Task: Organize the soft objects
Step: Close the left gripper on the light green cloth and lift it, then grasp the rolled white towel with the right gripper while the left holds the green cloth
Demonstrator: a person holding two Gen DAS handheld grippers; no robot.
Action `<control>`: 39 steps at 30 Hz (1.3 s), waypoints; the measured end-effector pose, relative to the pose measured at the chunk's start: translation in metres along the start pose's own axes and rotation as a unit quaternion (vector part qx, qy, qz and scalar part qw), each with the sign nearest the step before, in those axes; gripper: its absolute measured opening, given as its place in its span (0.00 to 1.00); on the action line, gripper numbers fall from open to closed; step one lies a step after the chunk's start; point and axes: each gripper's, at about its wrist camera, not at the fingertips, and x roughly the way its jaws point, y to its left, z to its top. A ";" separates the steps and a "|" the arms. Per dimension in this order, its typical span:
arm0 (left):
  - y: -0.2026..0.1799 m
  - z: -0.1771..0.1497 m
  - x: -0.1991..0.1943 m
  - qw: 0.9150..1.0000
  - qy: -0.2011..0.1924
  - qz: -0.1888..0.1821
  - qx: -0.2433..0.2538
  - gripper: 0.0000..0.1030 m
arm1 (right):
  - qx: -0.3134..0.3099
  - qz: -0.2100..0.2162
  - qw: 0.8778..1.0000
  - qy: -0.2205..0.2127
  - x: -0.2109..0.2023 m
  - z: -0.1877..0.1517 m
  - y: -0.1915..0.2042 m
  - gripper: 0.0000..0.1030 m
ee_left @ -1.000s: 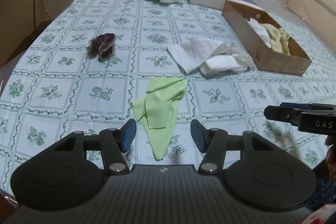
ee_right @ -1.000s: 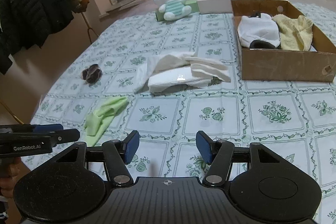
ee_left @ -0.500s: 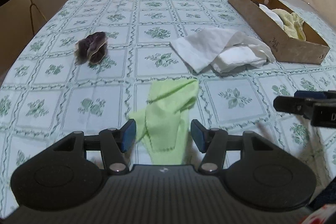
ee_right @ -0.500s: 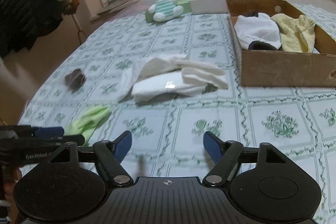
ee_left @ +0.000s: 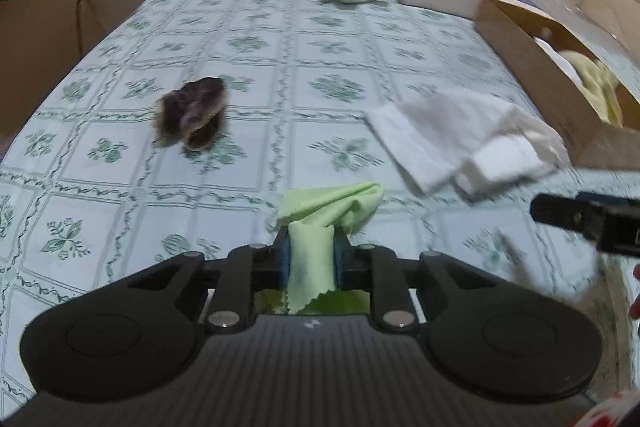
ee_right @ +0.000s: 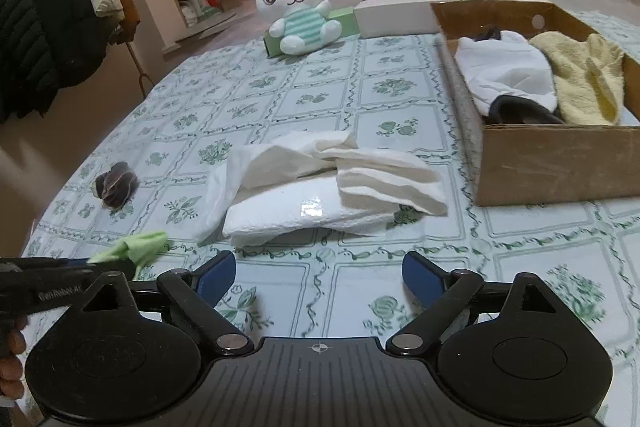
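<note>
Green cloth (ee_left: pixel 316 227) is bunched right between the left gripper's (ee_left: pixel 310 259) blue pads, which are closing and already pinch it, the rest trailing forward onto the tablecloth (ee_left: pixel 120 155). Right gripper (ee_right: pixel 320 275) is opening, jaws spread wide with nothing between them. Straight ahead of it lies the white cloth pile (ee_right: pixel 320 183), and ahead to its right the cardboard box (ee_right: pixel 560 163). A dark furry ball (ee_left: pixel 194 113) sits ahead-left of the left gripper.

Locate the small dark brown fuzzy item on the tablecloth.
The dark brown fuzzy item lies alone toward the tablecloth's left side in both views, left of the white cloths and beyond the green cloth.
</note>
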 end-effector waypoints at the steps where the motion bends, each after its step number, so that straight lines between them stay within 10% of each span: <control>1: 0.004 0.002 0.002 1.000 0.000 0.003 -0.007 0.19 | -0.003 0.000 1.000 0.000 0.003 0.001 0.001 0.89; 25: 0.017 0.009 0.010 1.000 -0.003 0.003 -0.026 0.21 | -0.037 -0.069 0.997 -0.024 0.041 0.008 0.017 0.99; 34: 0.013 0.009 0.011 1.000 -0.003 0.004 -0.020 0.20 | -0.004 -0.110 0.994 -0.023 0.002 0.004 -0.038 0.65; 39: 0.012 0.011 0.013 1.000 -0.002 0.001 -0.021 0.20 | 0.095 -0.021 0.995 -0.026 -0.012 0.009 -0.053 0.63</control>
